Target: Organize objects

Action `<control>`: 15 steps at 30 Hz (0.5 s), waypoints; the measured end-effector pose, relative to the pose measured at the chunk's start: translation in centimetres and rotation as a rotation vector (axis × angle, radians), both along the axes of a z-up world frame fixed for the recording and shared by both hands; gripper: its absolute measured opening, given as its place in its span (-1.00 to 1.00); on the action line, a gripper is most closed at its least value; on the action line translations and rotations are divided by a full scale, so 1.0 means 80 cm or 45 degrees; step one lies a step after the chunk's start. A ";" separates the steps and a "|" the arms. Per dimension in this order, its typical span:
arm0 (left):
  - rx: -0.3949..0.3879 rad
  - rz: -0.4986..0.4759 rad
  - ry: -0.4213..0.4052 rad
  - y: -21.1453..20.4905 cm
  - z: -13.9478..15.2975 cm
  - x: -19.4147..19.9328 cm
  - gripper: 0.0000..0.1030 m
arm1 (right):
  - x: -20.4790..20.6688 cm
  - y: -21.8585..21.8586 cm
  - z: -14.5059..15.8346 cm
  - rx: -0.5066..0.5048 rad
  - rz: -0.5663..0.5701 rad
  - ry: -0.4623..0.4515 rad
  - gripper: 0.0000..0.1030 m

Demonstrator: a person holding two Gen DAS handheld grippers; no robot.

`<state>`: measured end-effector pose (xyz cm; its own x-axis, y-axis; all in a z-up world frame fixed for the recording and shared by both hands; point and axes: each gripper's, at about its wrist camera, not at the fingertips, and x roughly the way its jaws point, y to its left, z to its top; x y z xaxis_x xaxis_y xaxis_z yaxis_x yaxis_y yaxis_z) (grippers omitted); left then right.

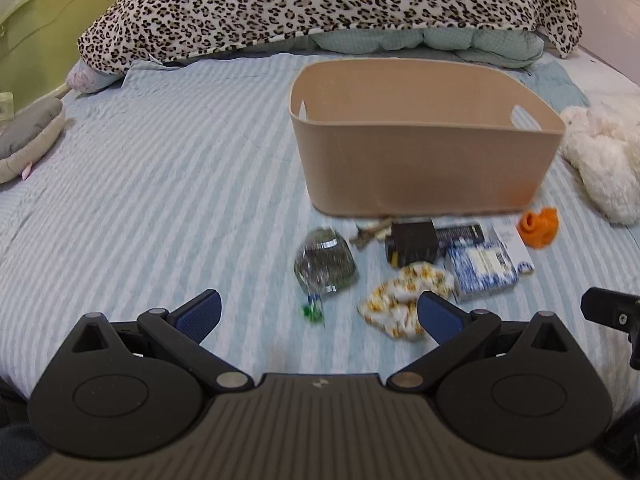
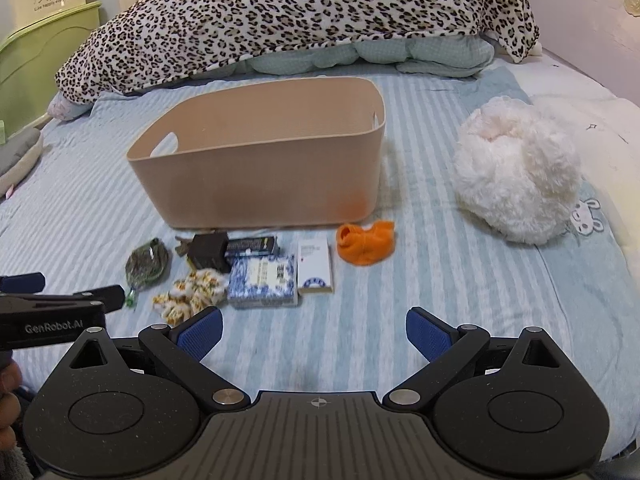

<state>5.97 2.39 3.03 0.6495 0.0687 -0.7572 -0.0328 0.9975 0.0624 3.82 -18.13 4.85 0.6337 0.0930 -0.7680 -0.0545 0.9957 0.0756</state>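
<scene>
bed [image 1: 160,184]: striped blue sheet, cut off at every frame edge. all items lie on it.

blanket [image 1: 320,4]: leopard print, heaped at the far end over a pale green quilt [image 1: 432,42]; most of the quilt is hidden beneath it.

bin [image 1: 424,160]: tan, oval, upright mid-bed, handle slots in its end walls. the near wall hides the floor of the bin in both views, so its contents cannot be told.

plush [image 2: 516,172]: white and fluffy, right of the bin and apart from it; in the left wrist view it is cut off by the frame edge.

left gripper [image 1: 318,314]: fingers spread wide, holding nothing, low over the sheet just short of the small items. right gripper [image 2: 314,330]: fingers likewise spread wide and empty, beside the left one, over bare sheet.

small items, in a loose row just in front of the bin, blurred in both views:
- patterned pack [image 2: 262,280], blue and white, print unreadable.
- white box [image 2: 315,266], touching the pack's right side.
- orange cloth [image 2: 366,242], bunched, right of the box, near the bin's corner.
- floral cloth [image 2: 188,294], yellow and white, crumpled, left of the pack.
- clear bag [image 1: 324,266] of dark green contents, leftmost; contents not identifiable.
- black block [image 1: 412,242], partly covering a dark flat pack [image 1: 460,234] behind it.
- keys [image 2: 182,246], partly hidden by the block.
</scene>
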 end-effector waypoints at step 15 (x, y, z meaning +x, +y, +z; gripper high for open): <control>0.130 -0.035 0.082 0.014 -0.035 0.110 1.00 | 0.110 -0.004 -0.036 -0.123 -0.016 0.136 0.70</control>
<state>14.77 3.55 0.22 0.6027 0.1303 -0.7873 0.0016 0.9864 0.1645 12.61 -18.48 1.97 0.5485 0.0077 -0.8361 -0.0385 0.9991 -0.0161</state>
